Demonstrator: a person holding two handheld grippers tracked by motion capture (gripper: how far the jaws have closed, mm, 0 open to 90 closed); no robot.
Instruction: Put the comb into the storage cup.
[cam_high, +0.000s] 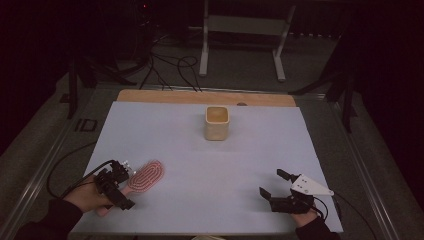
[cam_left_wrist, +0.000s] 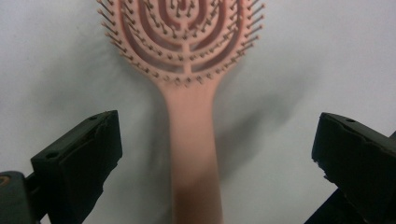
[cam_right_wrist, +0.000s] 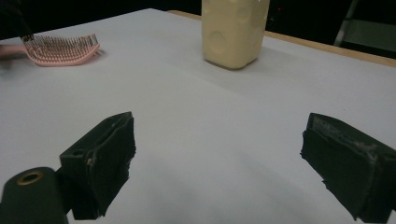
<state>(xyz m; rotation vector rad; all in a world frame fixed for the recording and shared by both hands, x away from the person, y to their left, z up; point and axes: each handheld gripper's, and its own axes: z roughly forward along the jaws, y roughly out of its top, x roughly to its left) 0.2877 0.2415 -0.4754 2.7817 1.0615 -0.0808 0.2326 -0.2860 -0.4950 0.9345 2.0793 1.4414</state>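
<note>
A pink hairbrush (cam_high: 148, 175) lies bristles-up at the front left of the white table cover (cam_high: 210, 165), its handle pointing back toward the person. My left gripper (cam_high: 124, 186) stands open astride that handle. In the left gripper view the handle (cam_left_wrist: 192, 140) runs up between the two black jaws of my left gripper (cam_left_wrist: 217, 144), with a clear gap on each side. My right gripper (cam_high: 271, 182) rests open at the front right, with nothing between its jaws (cam_right_wrist: 217, 144). From there the hairbrush (cam_right_wrist: 60, 49) shows far off at the left.
A cream square cup (cam_high: 217, 123) stands upright at the back middle of the table, also ahead in the right gripper view (cam_right_wrist: 233, 30). A wooden strip (cam_high: 200, 97) borders the far edge. Cables and a metal stand lie on the floor beyond.
</note>
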